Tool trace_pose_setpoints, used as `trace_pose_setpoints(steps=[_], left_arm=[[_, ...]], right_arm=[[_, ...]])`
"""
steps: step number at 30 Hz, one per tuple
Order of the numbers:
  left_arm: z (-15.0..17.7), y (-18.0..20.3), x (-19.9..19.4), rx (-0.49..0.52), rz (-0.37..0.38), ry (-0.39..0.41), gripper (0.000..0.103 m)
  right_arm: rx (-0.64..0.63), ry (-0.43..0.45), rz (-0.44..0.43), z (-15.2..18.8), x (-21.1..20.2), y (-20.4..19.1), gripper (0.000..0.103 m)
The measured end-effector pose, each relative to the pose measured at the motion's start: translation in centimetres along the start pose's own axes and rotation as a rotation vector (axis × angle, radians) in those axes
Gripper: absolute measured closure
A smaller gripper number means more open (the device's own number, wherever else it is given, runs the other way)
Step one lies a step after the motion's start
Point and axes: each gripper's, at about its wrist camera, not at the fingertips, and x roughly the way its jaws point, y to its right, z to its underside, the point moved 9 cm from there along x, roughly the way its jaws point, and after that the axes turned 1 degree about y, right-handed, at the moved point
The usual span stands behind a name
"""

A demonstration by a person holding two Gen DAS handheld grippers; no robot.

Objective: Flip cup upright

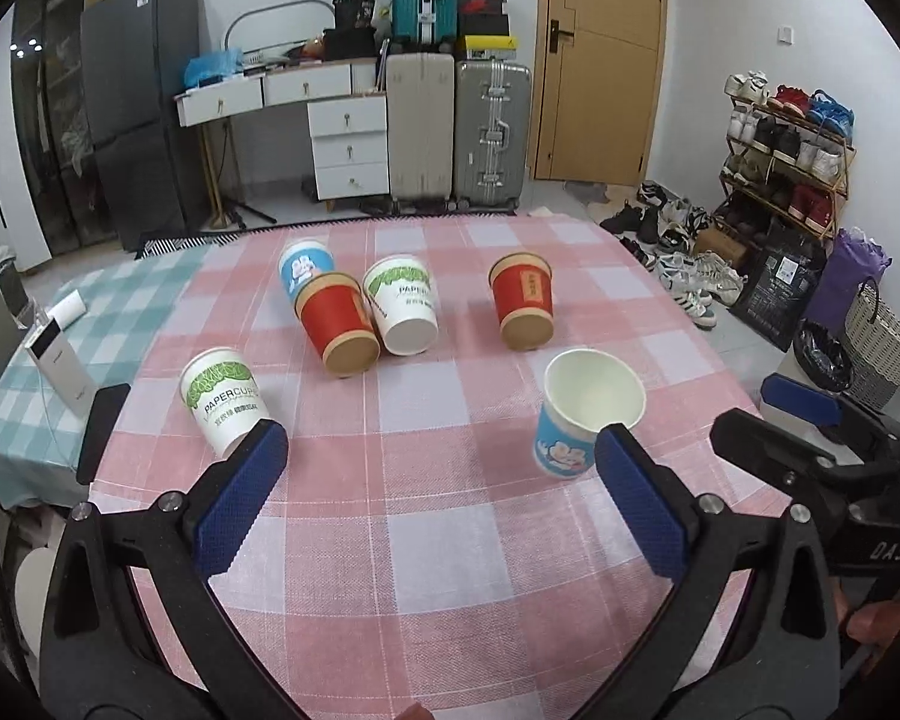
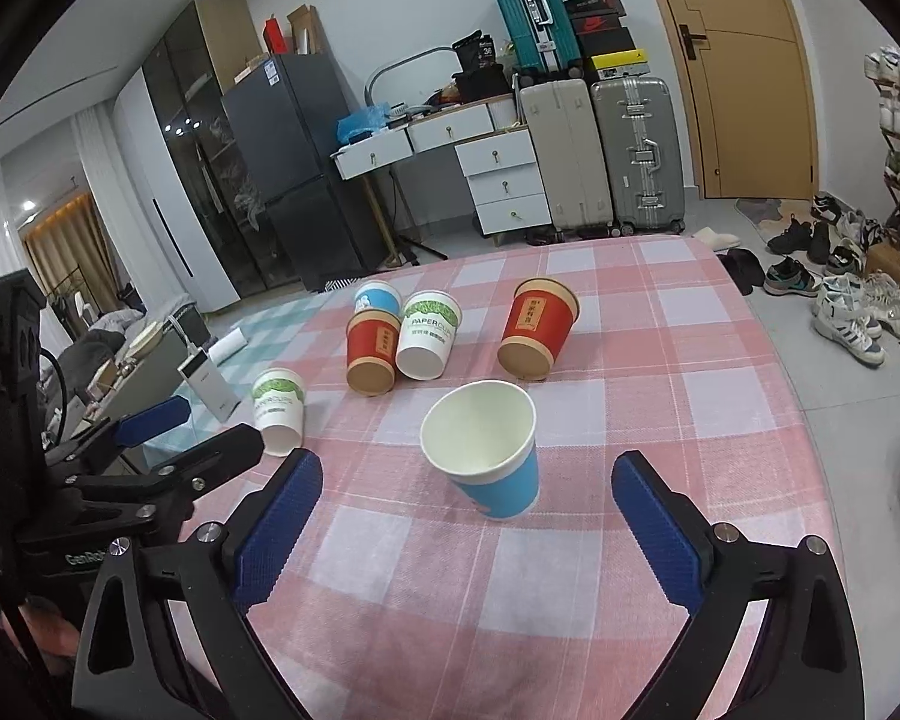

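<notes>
Blue upright cup [image 2: 485, 450] stands clear on the worktop [image 2: 660, 372] beyond both spread, empty grippers' fingers [image 2: 279, 531], five inverted cups [image 1: 225, 399] behind

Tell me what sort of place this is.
Most likely a lived-in home room: a loaded metal shoe rack, hard-shell suitcases beside a white drawer desk, and a pink checked tablecloth.

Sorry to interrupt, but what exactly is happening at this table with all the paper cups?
A person holds two grippers over a pink checked tablecloth, turning cups upright. One blue cup already stands open-end up. Five others are upside down. Both the left gripper and right gripper are open and empty.
</notes>
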Motion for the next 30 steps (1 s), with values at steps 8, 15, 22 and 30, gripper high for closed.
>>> trace_pose_setpoints(steps=[8,15,22,30], left_arm=[[-0.2,1.7,-4.7,-0.005,0.025,0.059,0.001],[-0.1,2.2,-7.6,-0.014,0.041,0.088,0.001],[-0.1,2.5,-9.2,0.008,0.035,0.122,0.001],[0.3,2.5,-9.8,-0.008,0.047,0.118,0.001]], right_arm=[[-0.032,0.044,0.025,0.2,-4.9,-1.5,0.001],[-0.064,0.061,0.031,0.4,-7.0,-2.9,0.001],[-0.074,0.071,0.021,0.5,-7.4,-3.5,0.001],[-0.089,0.075,0.028,0.8,-7.4,-3.5,0.001]])
